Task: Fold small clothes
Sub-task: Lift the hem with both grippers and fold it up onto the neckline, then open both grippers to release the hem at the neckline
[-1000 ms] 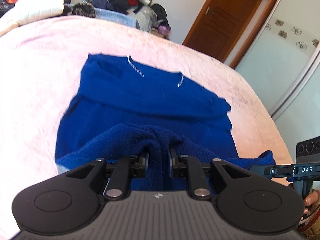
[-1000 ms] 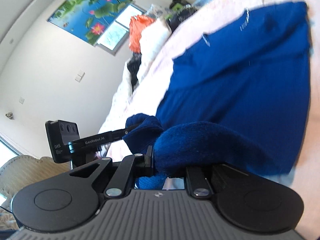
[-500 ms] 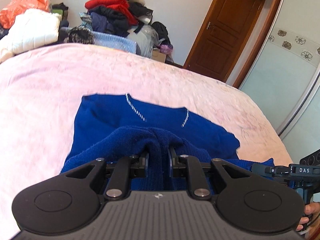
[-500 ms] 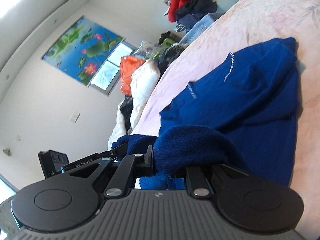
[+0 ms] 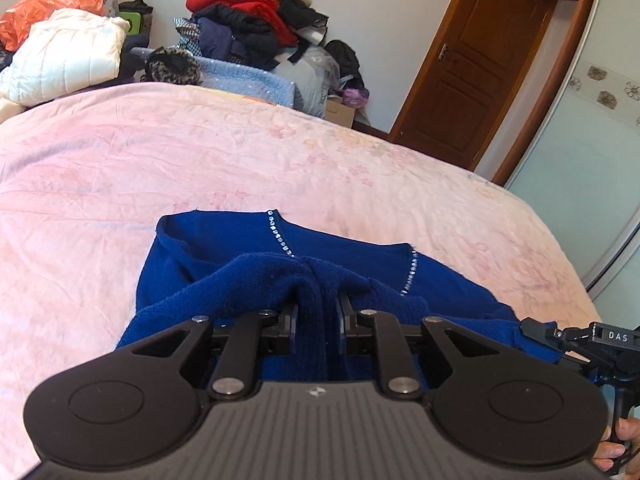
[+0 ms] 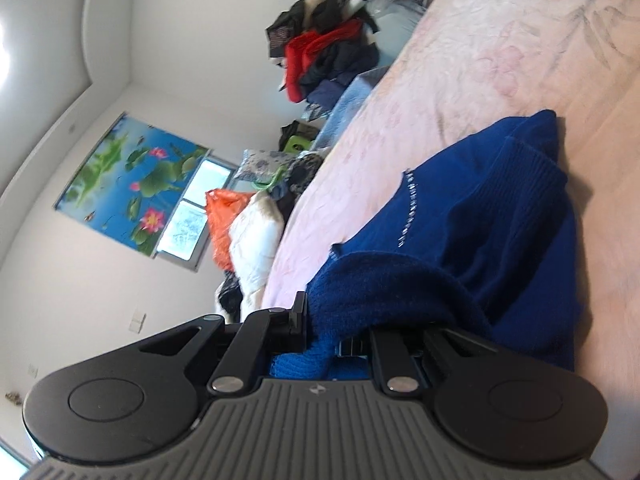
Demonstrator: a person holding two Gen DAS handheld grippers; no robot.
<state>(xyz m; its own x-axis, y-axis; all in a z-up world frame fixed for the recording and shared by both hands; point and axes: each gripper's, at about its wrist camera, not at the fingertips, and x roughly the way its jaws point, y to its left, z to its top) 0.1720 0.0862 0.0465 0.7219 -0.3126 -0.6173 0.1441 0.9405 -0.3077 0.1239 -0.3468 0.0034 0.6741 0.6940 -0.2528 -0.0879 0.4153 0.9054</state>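
A wide bed (image 5: 280, 168) carries everything here, covered by a pale pink blanket (image 6: 500, 52) with a faint flower print and soft creases. Just ahead of the jaws of both grippers lies the one thing resting on it, a dark blue knit sweater (image 5: 224, 248), its body flat on the blanket and its near part lifted off the cover toward the jaws. Two short rows of small shiny stones (image 5: 278, 236) mark its neckline on the side away from the jaws. Beyond the sweater, the pink cover runs bare to the bed's far edge. At that far edge, piled clothes (image 5: 248, 20) and a white padded jacket (image 5: 68, 56) rise.
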